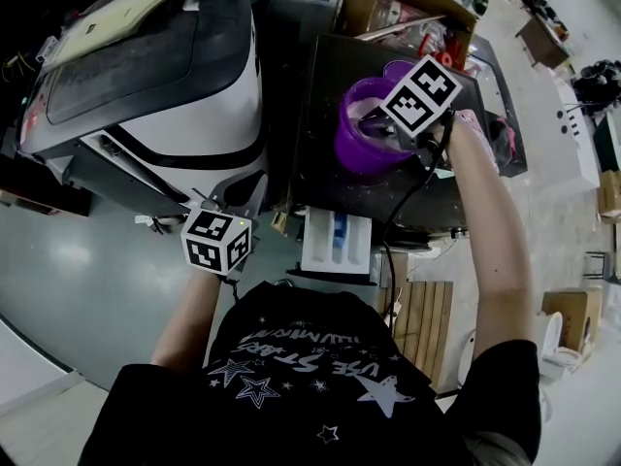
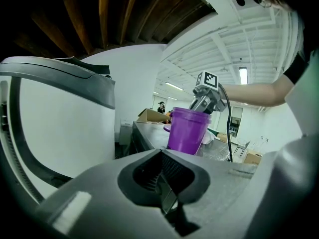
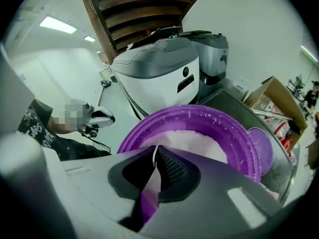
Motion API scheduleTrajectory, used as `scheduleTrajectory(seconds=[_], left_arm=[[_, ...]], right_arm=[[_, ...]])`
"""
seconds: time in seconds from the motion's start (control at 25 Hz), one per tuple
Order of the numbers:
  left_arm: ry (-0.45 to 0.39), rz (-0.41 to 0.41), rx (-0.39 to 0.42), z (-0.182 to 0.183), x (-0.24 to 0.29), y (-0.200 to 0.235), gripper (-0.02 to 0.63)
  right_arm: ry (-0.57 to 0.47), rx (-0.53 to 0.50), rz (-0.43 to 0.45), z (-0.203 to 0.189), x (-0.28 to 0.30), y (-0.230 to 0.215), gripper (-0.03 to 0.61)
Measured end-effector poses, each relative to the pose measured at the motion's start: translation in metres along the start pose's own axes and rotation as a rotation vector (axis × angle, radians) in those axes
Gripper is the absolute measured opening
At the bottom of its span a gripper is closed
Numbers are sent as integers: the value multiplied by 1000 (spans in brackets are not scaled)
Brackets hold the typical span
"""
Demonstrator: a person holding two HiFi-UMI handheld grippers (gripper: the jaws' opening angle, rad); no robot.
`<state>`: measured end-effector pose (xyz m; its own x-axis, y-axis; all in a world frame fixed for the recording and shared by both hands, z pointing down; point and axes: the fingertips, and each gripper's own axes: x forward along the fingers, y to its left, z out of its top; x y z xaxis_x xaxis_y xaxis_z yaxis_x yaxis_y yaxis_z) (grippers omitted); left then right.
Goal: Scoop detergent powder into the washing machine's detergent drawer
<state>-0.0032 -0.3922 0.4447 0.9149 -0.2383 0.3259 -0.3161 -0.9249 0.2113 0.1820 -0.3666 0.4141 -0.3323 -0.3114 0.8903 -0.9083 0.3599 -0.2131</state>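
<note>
Scoop (image 3: 143,200) shows only as a thin purple strip, bowl hidden, clamped in the right gripper (image 3: 155,156) above the powder-filled purple tub (image 3: 251,148); the left gripper (image 2: 162,180), jaws together on nothing, hangs near the pulled-out detergent drawer (image 1: 318,250).

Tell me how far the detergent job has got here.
Done: the drawer is pulled out, and the tub stands open, its lid beside it. In hand: the right tool, shut on a thin white handle, probably the scoop, hangs over the powder. To do: carrying powder to the drawer, where none shows. The left tool is shut and empty.
</note>
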Motion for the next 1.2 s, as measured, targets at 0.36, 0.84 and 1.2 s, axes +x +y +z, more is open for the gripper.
scheduleTrajectory(seconds=[0.36, 0.84, 1.2], left_arm=[[9, -2, -7, -7, -5, 0, 0], [19, 0, -18, -13, -12, -1, 0], [44, -13, -40, -32, -15, -2, 0]], right_arm=[[-12, 119, 133, 4, -12, 5, 37], [-67, 226, 162, 6, -27, 7, 37], [-123, 336, 134, -2, -39, 13, 37]])
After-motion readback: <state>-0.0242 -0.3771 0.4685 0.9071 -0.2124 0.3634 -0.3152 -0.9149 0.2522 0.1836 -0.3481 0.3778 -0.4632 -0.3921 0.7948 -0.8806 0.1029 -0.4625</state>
